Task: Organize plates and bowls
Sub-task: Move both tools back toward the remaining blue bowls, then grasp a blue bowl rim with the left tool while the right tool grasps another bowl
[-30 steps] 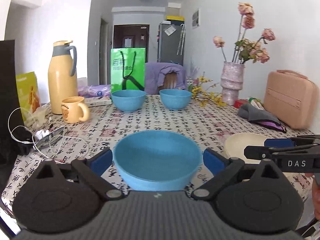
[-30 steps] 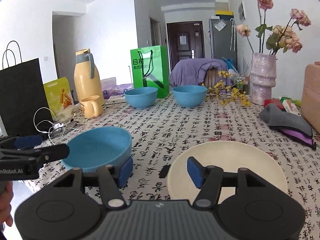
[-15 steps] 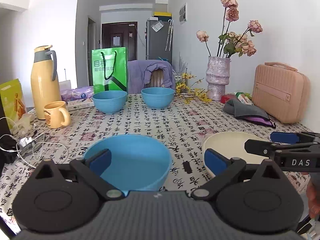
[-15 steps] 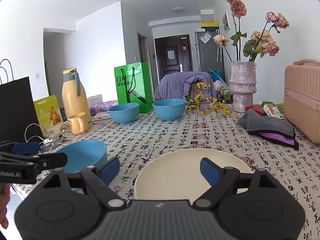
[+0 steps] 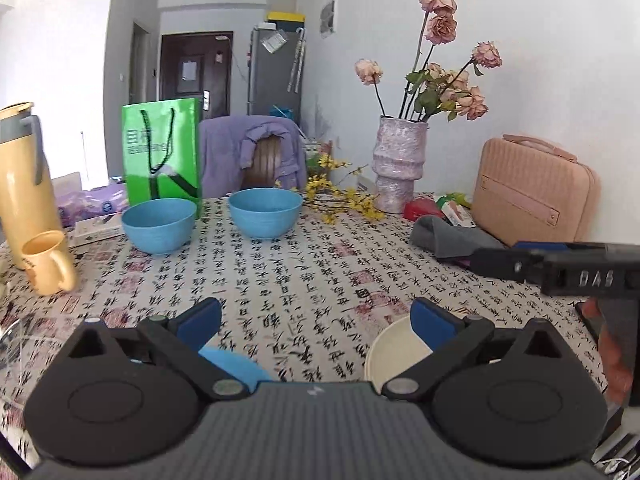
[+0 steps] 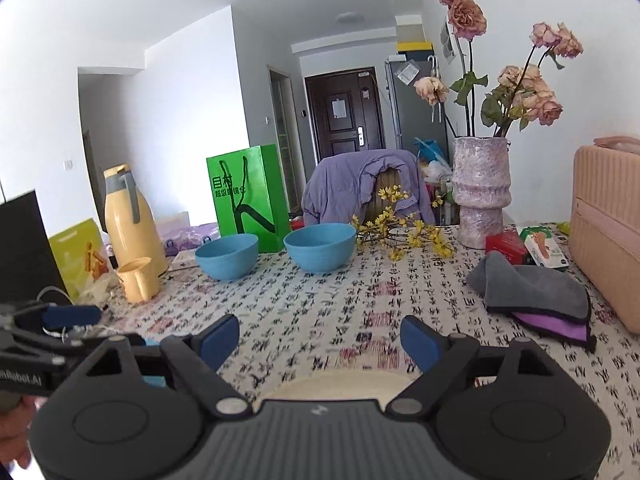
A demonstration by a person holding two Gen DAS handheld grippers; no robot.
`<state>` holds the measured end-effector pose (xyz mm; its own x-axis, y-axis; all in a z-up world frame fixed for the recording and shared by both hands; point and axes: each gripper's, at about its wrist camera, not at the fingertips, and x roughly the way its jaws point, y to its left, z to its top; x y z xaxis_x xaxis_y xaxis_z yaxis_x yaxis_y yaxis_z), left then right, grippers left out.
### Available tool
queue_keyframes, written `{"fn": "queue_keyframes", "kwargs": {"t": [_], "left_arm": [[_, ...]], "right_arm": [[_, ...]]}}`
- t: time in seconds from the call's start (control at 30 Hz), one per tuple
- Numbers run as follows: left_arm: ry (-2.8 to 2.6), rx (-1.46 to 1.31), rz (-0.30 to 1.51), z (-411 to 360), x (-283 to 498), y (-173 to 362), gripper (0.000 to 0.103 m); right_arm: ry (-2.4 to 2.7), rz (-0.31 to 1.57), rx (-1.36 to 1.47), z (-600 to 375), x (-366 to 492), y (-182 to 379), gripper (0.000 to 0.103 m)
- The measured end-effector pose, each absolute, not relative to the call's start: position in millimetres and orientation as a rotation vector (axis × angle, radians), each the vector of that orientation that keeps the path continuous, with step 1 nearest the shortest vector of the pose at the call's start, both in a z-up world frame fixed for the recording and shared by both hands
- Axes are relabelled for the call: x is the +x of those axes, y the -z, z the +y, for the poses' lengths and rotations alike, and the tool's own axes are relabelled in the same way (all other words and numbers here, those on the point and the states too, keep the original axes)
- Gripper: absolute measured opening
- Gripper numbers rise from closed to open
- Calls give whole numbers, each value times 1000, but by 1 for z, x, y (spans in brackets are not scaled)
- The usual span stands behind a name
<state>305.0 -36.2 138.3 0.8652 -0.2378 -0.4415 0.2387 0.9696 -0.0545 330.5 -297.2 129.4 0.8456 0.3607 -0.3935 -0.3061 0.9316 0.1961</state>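
Note:
My left gripper [image 5: 316, 320] is open and holds nothing. A blue bowl [image 5: 236, 368] peeks out under its left finger. A cream plate [image 5: 396, 348] shows partly under its right finger. My right gripper [image 6: 320, 338] is open too, hovering over the near part of the cream plate [image 6: 340, 386], with no pad touching it. Two more blue bowls [image 5: 158, 224] [image 5: 266, 216] stand side by side at the far end of the table; the right wrist view shows them too [image 6: 228, 256] [image 6: 320, 248]. Each gripper appears at the edge of the other's view [image 5: 560, 264] [image 6: 52, 320].
A yellow mug [image 5: 50, 262] and a yellow thermos [image 5: 20, 184] stand at the left. Behind the bowls stands a green bag [image 5: 162, 152]. On the right are a vase of roses [image 5: 398, 168], a grey cloth [image 6: 532, 288] and a pink case [image 5: 532, 192]. White cables [image 5: 16, 340] lie at the near left.
Both grippers have lifted and moved on over the table. The near bowl and the plate have sunk to the bottom of their views. The right jaws have spread wider.

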Motion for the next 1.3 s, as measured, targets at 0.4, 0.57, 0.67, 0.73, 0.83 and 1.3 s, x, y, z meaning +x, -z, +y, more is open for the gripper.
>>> {"fn": "queue_keyframes", "kwargs": {"t": [0.4, 0.57, 0.67, 0.73, 0.83, 1.3], "left_arm": [[320, -109, 597, -8, 441, -205, 103], [329, -53, 638, -3, 518, -205, 103], [304, -59, 690, 0, 570, -196, 101], [290, -66, 709, 4, 601, -190, 98], [260, -78, 742, 8, 648, -176, 88], [109, -80, 893, 2, 766, -78, 39]], "right_arm": [[-548, 625, 344, -334, 470, -210, 87], [-556, 659, 302, -317, 533, -224, 87], [-548, 697, 316, -306, 576, -218, 87], [-553, 742, 329, -297, 609, -210, 87], [-517, 806, 333, -285, 660, -190, 87], [-298, 1000, 343, -232, 812, -49, 45]]}}
